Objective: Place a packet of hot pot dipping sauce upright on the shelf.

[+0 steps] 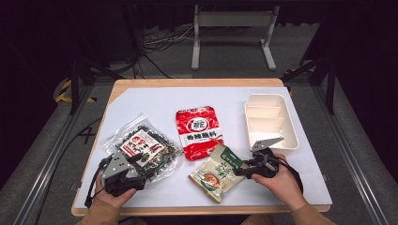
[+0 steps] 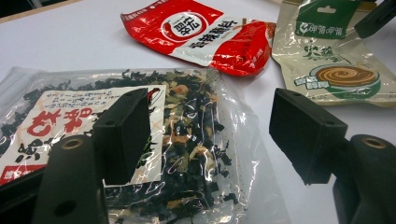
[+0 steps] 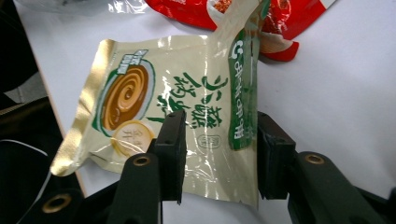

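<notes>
A clear bag of dried seaweed mix (image 1: 143,145) (image 2: 187,154) lies at the front left of the white sheet. My left gripper (image 1: 144,168) (image 2: 210,135) is open at the bag's near corner, one jaw over the bag and the other over bare sheet. A beige and green sauce packet (image 1: 217,173) (image 3: 154,93) lies front centre. My right gripper (image 1: 240,169) (image 3: 219,149) is open, and the packet's green-topped end stands bent up between its jaws, against the right pad. A red seasoning packet (image 1: 198,131) (image 2: 201,32) (image 3: 280,28) lies in the middle.
A white divided tray (image 1: 271,119) sits at the right, just beyond my right gripper. The wooden table's front edge (image 1: 202,210) runs close under both hands. A white metal stand (image 1: 232,35) is on the floor beyond the table.
</notes>
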Action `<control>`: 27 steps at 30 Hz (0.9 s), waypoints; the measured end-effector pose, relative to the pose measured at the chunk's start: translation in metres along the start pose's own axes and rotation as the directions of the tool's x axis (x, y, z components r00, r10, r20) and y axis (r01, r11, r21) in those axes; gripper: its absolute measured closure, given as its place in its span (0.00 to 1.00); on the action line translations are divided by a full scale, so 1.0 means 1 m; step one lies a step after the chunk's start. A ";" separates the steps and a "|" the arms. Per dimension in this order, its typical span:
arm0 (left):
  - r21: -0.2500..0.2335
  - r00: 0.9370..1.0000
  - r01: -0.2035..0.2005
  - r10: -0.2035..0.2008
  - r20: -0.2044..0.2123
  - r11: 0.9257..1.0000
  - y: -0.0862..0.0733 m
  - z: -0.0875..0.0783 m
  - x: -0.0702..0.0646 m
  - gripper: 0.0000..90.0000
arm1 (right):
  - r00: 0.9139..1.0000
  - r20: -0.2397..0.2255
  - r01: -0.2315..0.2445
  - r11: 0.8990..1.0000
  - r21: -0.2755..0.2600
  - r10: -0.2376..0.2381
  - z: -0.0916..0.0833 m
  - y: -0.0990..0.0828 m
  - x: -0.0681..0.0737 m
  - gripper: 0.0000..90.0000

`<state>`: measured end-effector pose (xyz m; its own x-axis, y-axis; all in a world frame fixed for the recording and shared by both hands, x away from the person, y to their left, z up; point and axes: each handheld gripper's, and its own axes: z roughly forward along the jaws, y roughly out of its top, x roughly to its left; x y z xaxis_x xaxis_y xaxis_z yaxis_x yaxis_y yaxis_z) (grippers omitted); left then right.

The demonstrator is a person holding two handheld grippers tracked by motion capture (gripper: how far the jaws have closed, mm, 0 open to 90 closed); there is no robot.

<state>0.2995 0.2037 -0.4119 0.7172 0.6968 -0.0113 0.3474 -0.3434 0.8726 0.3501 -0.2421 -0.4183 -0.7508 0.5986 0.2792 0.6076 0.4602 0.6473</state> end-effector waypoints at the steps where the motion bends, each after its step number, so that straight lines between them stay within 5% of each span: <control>1: 0.000 1.000 0.000 0.000 0.000 1.000 0.000 0.000 0.000 0.33 | 1.000 -0.009 -0.002 1.000 0.000 0.002 0.000 0.000 0.000 0.67; 4: 0.000 1.000 0.000 0.000 0.000 1.000 0.000 0.000 0.000 0.33 | 0.999 -0.040 0.007 1.000 0.013 -0.007 0.003 0.001 0.002 0.69; 16: 0.000 1.000 0.001 -0.001 0.000 1.000 0.000 0.000 0.000 0.33 | 0.998 -0.009 0.058 0.996 0.065 -0.058 0.018 0.001 0.004 0.71; 20: 0.001 1.000 0.000 0.000 -0.001 1.000 0.000 0.000 0.000 0.33 | 0.996 0.002 0.091 0.992 0.087 -0.092 0.023 0.001 0.003 0.78; 23: 0.000 1.000 -0.002 0.002 -0.003 1.000 0.000 0.000 0.000 0.33 | 0.993 0.029 0.108 0.989 0.099 -0.111 0.021 0.002 0.002 0.95; 27: -0.001 1.000 0.003 -0.003 -0.001 1.000 0.000 0.000 0.000 0.33 | 0.991 0.030 0.124 0.987 0.105 -0.128 0.020 0.004 0.002 0.99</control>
<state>0.2994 0.2039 -0.4119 0.7157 0.6983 -0.0133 0.3488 -0.3409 0.8730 0.3561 -0.2258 -0.4299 -0.8144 0.5541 0.1726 0.5333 0.5973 0.5989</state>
